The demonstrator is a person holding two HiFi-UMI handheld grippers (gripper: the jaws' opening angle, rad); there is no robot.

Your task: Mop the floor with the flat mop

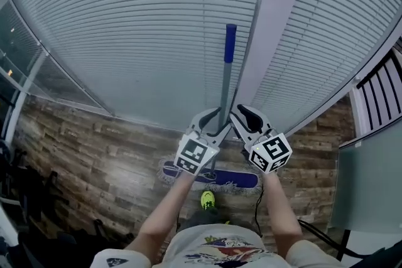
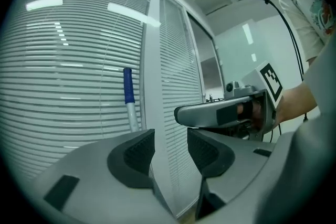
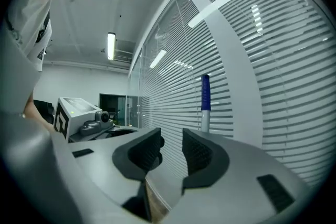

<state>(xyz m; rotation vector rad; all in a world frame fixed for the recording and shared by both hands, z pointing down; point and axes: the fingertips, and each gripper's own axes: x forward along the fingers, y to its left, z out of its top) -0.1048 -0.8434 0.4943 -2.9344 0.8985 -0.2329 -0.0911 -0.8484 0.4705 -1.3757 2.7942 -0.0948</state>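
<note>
The flat mop leans against the blinds. Its grey handle (image 1: 224,88) ends in a blue grip (image 1: 230,42), and its blue head (image 1: 213,176) lies on the wooden floor near the person's feet. My left gripper (image 1: 212,122) and right gripper (image 1: 242,117) are held close on either side of the lower handle. In the left gripper view the left gripper (image 2: 170,149) stands open with only the wall frame showing in the gap, and the blue grip (image 2: 128,86) is off to the left. The right gripper (image 3: 172,152) is also open and empty, with the blue grip (image 3: 205,93) to its right.
Slatted blinds (image 1: 138,28) and a grey window post (image 1: 276,22) fill the wall ahead. The wooden floor (image 1: 94,166) runs below, with dark chair legs (image 1: 25,191) at the left and a black cable (image 1: 259,210) by the right arm. A green shoe (image 1: 208,199) stands behind the mop head.
</note>
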